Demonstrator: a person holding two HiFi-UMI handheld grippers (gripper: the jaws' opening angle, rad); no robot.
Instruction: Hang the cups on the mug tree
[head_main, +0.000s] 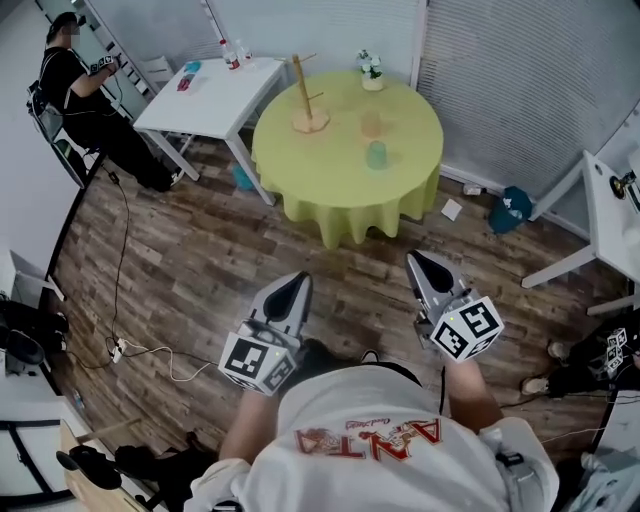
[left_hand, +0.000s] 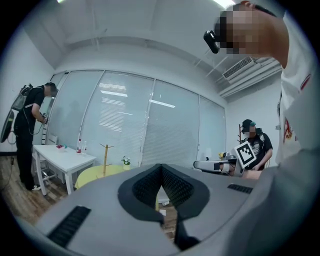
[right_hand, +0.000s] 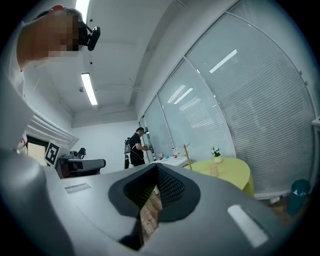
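Holding left gripper (head_main: 297, 280) and right gripper (head_main: 416, 260) pressed together, empty, over floor (head_main: 200, 260), well short of tabletop (head_main: 300, 165); on it, standing near mug tree (head_main: 306, 98), orange cup (head_main: 371, 123) and green cup (head_main: 376, 154).

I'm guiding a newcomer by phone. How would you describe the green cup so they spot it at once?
Find the round table under the yellow-green cloth. Two cups stand near its middle, right of the wooden mug tree in the head view. The green cup is the one nearer the camera; the pale orange cup stands farther back.
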